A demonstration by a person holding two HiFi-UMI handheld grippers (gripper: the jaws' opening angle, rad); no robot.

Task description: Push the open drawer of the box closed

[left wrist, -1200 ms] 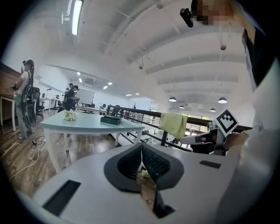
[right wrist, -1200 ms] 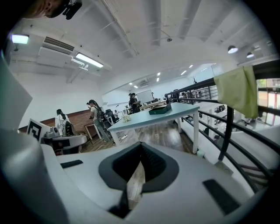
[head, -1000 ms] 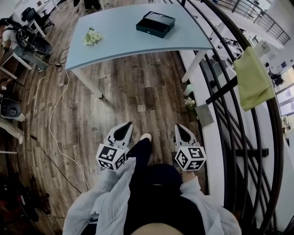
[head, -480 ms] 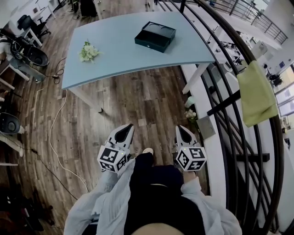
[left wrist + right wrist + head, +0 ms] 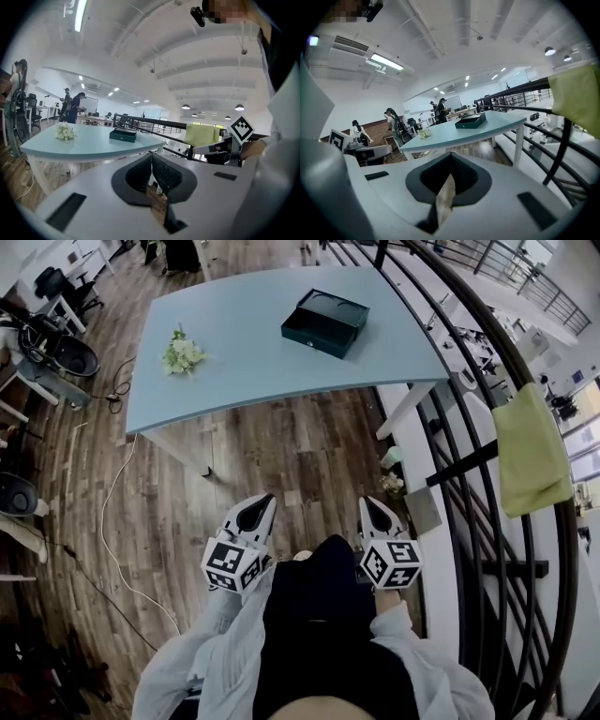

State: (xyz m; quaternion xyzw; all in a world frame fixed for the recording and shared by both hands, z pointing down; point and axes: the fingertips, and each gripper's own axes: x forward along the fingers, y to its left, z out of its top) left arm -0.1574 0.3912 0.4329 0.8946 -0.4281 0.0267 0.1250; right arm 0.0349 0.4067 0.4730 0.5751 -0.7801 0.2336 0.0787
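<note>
A dark green box [image 5: 324,322] lies on the far right part of a light blue table [image 5: 244,362]; from here I cannot make out its drawer. It also shows small in the left gripper view as the box [image 5: 123,135] and in the right gripper view as the box [image 5: 470,122]. My left gripper [image 5: 263,500] and right gripper [image 5: 367,502] hang side by side close to my body, over the wooden floor and well short of the table. Both are shut with nothing in them, the left gripper [image 5: 151,155] and the right gripper [image 5: 450,156] each with pads meeting.
A small bunch of white flowers [image 5: 182,354] lies on the table's left part. A black railing [image 5: 469,456] runs along the right with a yellow-green cloth [image 5: 531,448] over it. A white cable [image 5: 111,521] trails on the floor at left. Chairs and people are in the background.
The table and box sit slightly lower and nearer in the head view. The shoe seen between the grippers is now hidden. Both grippers keep their place by my body.
</note>
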